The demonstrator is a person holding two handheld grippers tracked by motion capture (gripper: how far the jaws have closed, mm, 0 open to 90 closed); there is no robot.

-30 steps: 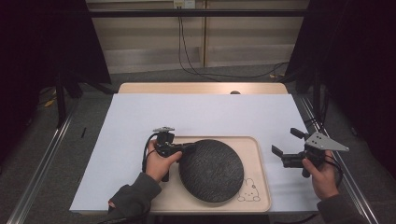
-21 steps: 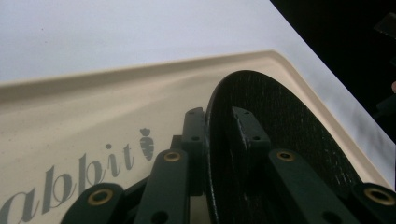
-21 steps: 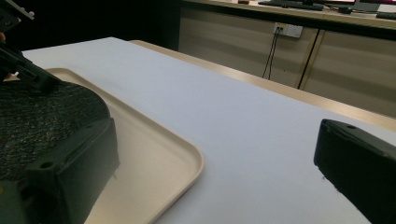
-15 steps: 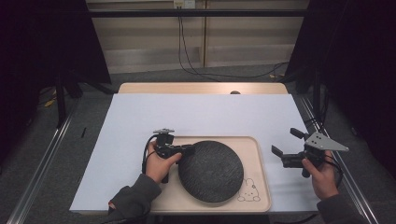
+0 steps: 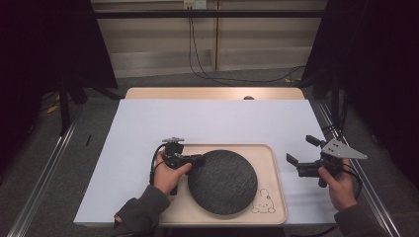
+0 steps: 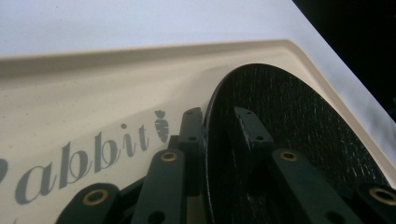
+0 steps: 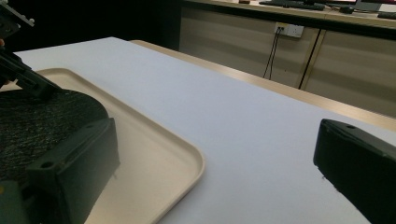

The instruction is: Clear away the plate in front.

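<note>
The jaws of the left gripper [image 5: 195,160] straddle the rim of the dark round plate [image 5: 222,181], one below its edge and one above; from the left gripper view the upper jaw looks to stand slightly off the surface, so I cannot tell if they clamp it. The plate lies in the beige tray [image 5: 274,174], stretching away from those jaws, with the word "Rabbit" [image 6: 84,161] printed on the tray floor just beside the lower jaw. Well apart, off the tray's far side, the right gripper [image 5: 302,157] hangs above the white sheet [image 5: 212,121] with jaws spread wide and nothing between them.
</note>
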